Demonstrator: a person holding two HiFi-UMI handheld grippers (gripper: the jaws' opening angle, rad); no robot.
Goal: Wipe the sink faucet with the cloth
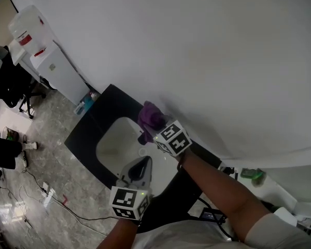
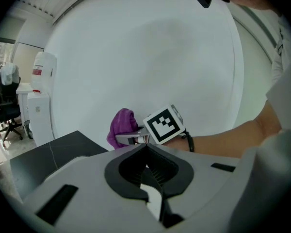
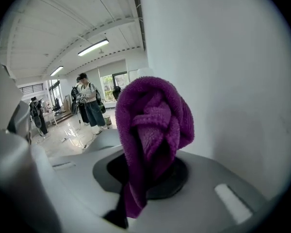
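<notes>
Your left tool (image 2: 146, 149), nearest the lens, has its jaws pressed together on nothing. In the head view it hangs over the 5 o'clock edge of the white sink basin (image 1: 116, 144). Your right tool (image 1: 156, 131) clamps a bunched purple cloth (image 3: 153, 130), held at the basin's 1 o'clock rim, close to the white wall (image 1: 223, 61). Black desk (image 1: 85, 134) surrounds the basin; a water dispenser (image 1: 46, 61) stands at 10 o'clock.

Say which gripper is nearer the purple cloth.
Right. The right gripper is shut on the purple cloth; the left gripper hangs apart, over the sink.
</notes>
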